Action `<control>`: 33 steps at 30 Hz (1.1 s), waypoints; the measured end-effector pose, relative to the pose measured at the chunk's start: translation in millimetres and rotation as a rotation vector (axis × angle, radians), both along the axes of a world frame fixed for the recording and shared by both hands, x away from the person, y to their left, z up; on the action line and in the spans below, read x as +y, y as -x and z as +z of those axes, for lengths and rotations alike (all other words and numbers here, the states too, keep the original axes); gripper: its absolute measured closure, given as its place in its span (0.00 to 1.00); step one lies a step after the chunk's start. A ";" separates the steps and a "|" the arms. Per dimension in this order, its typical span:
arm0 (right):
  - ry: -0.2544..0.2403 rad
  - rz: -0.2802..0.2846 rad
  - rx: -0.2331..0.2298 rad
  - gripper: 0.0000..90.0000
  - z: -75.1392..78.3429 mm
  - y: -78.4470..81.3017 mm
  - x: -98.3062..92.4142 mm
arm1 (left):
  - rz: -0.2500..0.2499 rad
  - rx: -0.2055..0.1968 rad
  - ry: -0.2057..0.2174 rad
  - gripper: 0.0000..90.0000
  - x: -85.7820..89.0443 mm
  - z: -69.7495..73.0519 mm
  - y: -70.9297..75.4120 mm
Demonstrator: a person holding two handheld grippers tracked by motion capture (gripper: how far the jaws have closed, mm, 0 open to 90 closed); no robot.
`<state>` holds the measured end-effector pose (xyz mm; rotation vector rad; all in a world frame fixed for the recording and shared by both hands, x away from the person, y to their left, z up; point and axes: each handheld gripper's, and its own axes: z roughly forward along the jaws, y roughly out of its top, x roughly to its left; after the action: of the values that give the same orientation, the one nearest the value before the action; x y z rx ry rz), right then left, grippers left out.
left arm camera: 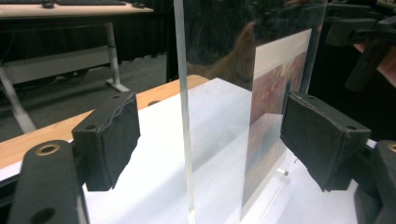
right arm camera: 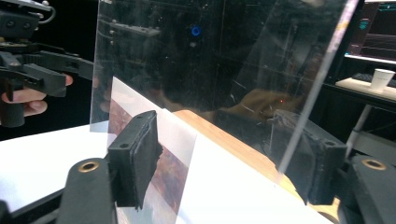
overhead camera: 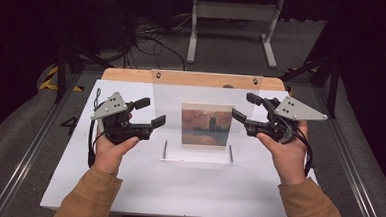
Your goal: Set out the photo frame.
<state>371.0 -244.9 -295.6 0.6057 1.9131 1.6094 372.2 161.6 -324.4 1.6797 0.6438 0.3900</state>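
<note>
The table (overhead camera: 127, 185) carries a white sheet with a clear panel (overhead camera: 202, 89) standing upright at its centre, long axis running left to right across my view. A picture (overhead camera: 206, 125) sits against the panel's lower middle.

The panel lies between my two tools, one side edge facing each. Neither hand is clearly nearer.

The left hand-held gripper (overhead camera: 151, 113) points right at the left edge. In the left gripper view that edge (left arm camera: 184, 107) stands in the gap with clear space to each pad (left arm camera: 108, 140); the jaws are open and hold nothing.

The right hand-held gripper (overhead camera: 245, 107) points left at the right edge. Its jaws straddle the edge (right arm camera: 313, 98), open, pads (right arm camera: 137, 156) not pressing.

I judge that both must close squarely on these edges before any lift.
</note>
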 end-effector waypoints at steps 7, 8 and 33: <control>0.024 -0.018 0.014 0.27 0.8 3.6 -5.8 | 0.008 0.005 -0.004 0.19 8.9 -3.4 4.4; 0.032 -0.022 0.015 0.25 0.8 4.7 -6.9 | 0.012 0.004 -0.008 0.18 10.7 -3.8 6.3; 0.101 -0.071 0.141 0.16 -20.5 55.3 -61.4 | 0.063 0.015 -0.085 0.10 55.1 -31.3 40.4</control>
<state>315.7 -306.3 -316.1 0.7533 2.0362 1.4507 331.8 216.7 -355.7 1.7475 0.7010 0.4548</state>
